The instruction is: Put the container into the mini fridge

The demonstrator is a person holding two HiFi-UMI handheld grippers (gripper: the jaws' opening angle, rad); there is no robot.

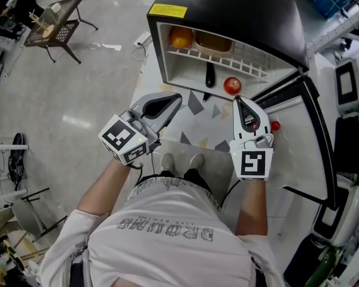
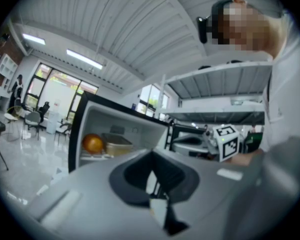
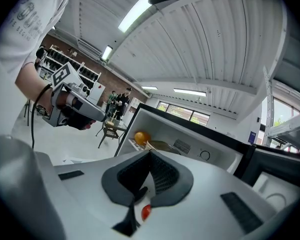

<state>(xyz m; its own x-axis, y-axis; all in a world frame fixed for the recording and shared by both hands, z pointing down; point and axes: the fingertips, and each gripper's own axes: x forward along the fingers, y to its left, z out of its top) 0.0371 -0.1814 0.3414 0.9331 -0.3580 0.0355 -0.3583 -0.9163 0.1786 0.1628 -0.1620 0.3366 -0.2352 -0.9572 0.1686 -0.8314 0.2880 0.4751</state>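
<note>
The black mini fridge point(image 1: 227, 8) stands open in front of me. The container point(image 1: 213, 41), clear with a yellowish lid, sits on the fridge's white wire shelf point(image 1: 227, 58), right of an orange point(image 1: 181, 36). It also shows in the left gripper view as the container point(image 2: 117, 145) and in the right gripper view as the container point(image 3: 162, 145). My left gripper point(image 1: 178, 95) point(image 2: 151, 173) hovers outside the fridge at its lower left, shut and empty. My right gripper point(image 1: 238, 99) point(image 3: 150, 155) is held at the lower right, shut, with nothing in it.
A red apple point(image 1: 232, 85) and a dark object point(image 1: 210, 75) lie on the fridge floor below the shelf. The fridge door point(image 1: 314, 124) hangs open to the right, with a small red item point(image 1: 275, 125) on it. A mesh table point(image 1: 54, 24) stands far left. My shoes point(image 1: 167, 160) are just behind the grippers.
</note>
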